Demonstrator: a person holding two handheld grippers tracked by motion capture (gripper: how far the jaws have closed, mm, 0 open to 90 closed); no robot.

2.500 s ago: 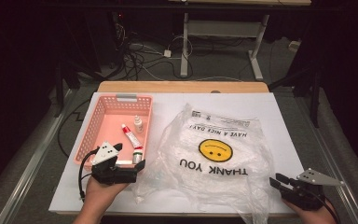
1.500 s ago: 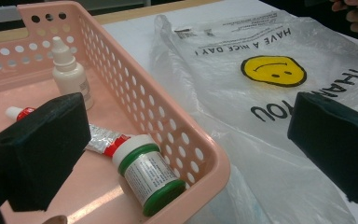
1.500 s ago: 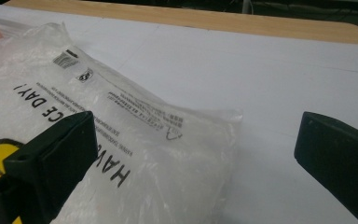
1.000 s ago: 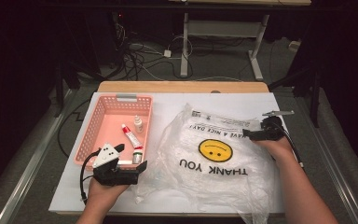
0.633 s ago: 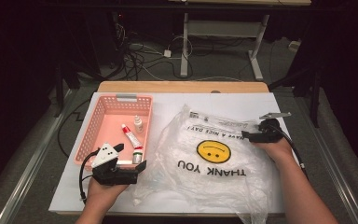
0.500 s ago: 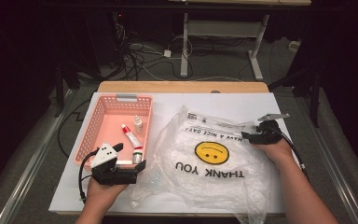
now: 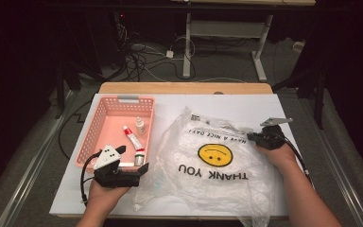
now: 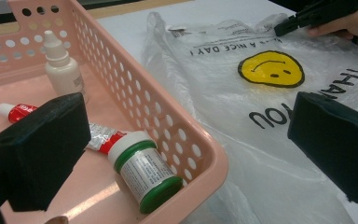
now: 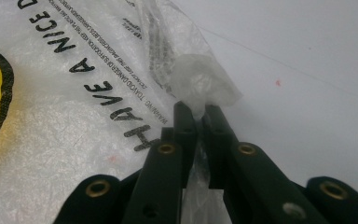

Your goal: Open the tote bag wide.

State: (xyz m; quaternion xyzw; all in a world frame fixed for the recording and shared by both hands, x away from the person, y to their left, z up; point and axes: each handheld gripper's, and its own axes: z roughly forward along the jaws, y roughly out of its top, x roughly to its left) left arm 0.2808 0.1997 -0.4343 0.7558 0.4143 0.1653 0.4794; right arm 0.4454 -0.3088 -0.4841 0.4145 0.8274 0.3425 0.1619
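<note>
A clear plastic bag (image 7: 212, 161) printed with a yellow smiley and "THANK YOU" lies crumpled on the white table. My right gripper (image 7: 253, 138) is at the bag's far right edge. Its jaws have just been closing and now pinch a fold of the film (image 9: 200, 100), so the right gripper (image 9: 198, 116) is shut on the bag. My left gripper (image 7: 133, 161) rests at the near right corner of the pink basket (image 7: 99, 137), open wide. One of its pads (image 8: 42, 149) hangs over the basket, the other over the bag. A green-capped bottle (image 8: 144, 172) lies between them, untouched.
The basket also holds a white dropper bottle (image 7: 141, 125) and a red-and-white tube (image 7: 132, 137). Bare white table (image 7: 246, 106) stretches behind the bag. Beyond the table's wooden far edge, cables and desk legs stand on the dark floor.
The right hand came from the table's front right corner to the bag's far right edge, and its jaws closed on the film. The left gripper has stayed put.
</note>
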